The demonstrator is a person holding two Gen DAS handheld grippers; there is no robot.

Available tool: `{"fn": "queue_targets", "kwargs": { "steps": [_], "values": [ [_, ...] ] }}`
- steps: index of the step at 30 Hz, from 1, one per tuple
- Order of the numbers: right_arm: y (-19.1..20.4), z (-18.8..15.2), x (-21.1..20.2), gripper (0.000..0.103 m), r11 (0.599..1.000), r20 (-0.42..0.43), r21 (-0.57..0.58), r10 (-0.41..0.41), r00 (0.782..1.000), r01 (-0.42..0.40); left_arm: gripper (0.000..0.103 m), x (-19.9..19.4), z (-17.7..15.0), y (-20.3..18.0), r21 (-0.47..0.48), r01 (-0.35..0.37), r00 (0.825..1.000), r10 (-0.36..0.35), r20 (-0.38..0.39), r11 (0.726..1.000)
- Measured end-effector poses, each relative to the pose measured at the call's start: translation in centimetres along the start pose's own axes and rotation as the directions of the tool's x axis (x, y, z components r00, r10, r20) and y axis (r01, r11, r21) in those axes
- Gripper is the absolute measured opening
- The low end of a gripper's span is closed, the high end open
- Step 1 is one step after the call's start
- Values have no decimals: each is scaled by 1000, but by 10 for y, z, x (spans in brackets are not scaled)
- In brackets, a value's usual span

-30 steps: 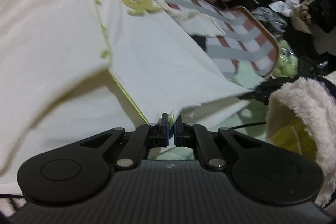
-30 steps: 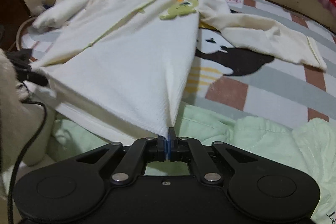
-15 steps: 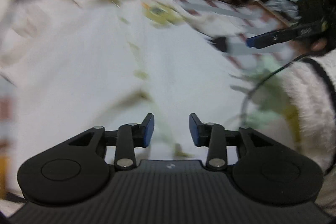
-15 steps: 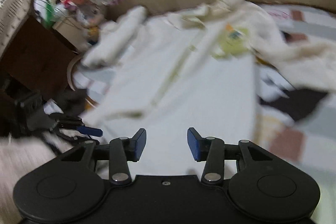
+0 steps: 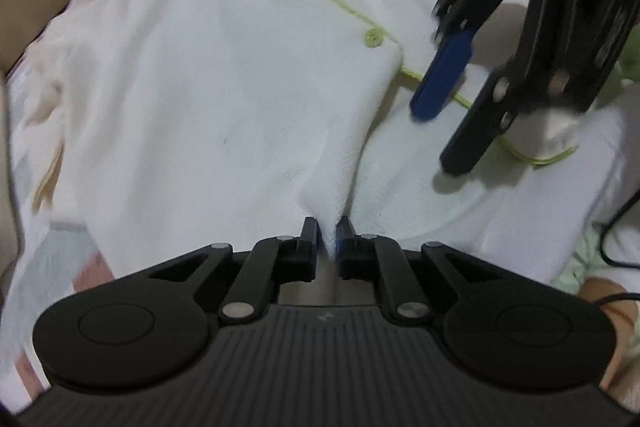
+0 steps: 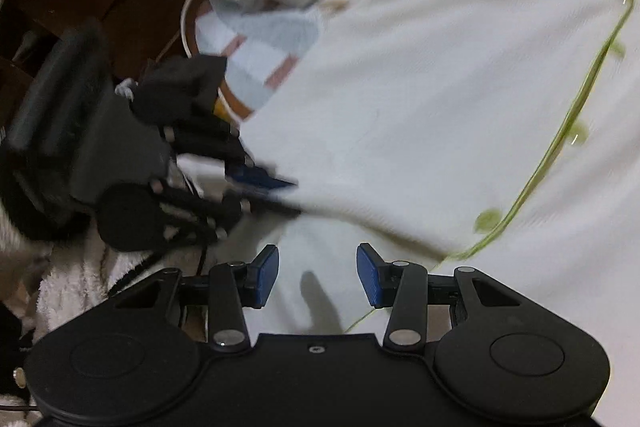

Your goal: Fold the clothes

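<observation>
Fingers of left gripper [image 5: 328, 237] pinch white shirt [image 5: 224, 99]; no legible writing.

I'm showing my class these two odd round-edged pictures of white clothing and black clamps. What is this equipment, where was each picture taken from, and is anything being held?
There is no robot here. A person holds a hand-held clamp with two fingers in each hand, and each clamp carries a wide-angle camera looking along its fingers.

The left wrist view shows the left gripper at the bottom, its jaws pinched on a fold of the white garment, having just closed on it. The right gripper enters from the upper right.

The right wrist view shows the right gripper with jaws apart, holding nothing, above the same garment, which has a green trim and green buttons. The left gripper shows at the left edge.

The garment lies on a striped mat.
</observation>
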State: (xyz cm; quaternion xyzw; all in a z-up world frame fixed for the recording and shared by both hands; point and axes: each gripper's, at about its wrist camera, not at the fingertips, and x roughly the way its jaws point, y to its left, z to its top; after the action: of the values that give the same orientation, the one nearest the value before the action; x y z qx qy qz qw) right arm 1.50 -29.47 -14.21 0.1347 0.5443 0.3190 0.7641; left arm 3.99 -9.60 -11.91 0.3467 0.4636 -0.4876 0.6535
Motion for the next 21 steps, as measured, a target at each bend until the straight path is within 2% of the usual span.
{"fn": "queue_targets", "kwargs": {
  "steps": [2,4,6,8,10,13,14,16,18,20,21],
  "values": [
    [-2,-4,7,49,1000,-16,20,-4,1000,4,8,0,5,21,-46,64,998,-63,22,997],
    [-7,-5,8,49,998,15,50,-28,999,27,8,6,7,49,-171,154,987,-144,73,973],
    [-12,-4,9,49,996,50,83,-50,998,46,8,14,0,81,-339,260,962,-212,172,904],
    [-16,1,12,49,993,72,106,-58,996,50,7,21,-9,108,-467,351,932,-251,263,812],
    [-18,5,15,49,991,94,126,-67,993,55,7,24,-22,121,-533,395,914,-263,309,748],
    [-25,7,19,49,983,115,177,-73,991,52,7,30,-42,139,-618,459,885,-271,378,638],
    [-25,9,22,49,982,118,182,-80,990,58,7,31,-46,142,-631,458,885,-261,385,626],
    [-22,12,29,49,981,124,180,-101,987,77,7,30,-46,139,-623,443,891,-242,384,645],
    [-21,17,36,49,979,120,192,-91,989,67,7,28,-43,137,-604,409,904,-212,371,685],
    [-24,20,41,50,970,114,243,-32,993,3,7,25,-40,132,-590,359,921,-170,351,723],
    [-26,21,43,50,956,112,288,16,994,-48,7,25,-40,131,-585,353,922,-164,351,730]
  ]
}}
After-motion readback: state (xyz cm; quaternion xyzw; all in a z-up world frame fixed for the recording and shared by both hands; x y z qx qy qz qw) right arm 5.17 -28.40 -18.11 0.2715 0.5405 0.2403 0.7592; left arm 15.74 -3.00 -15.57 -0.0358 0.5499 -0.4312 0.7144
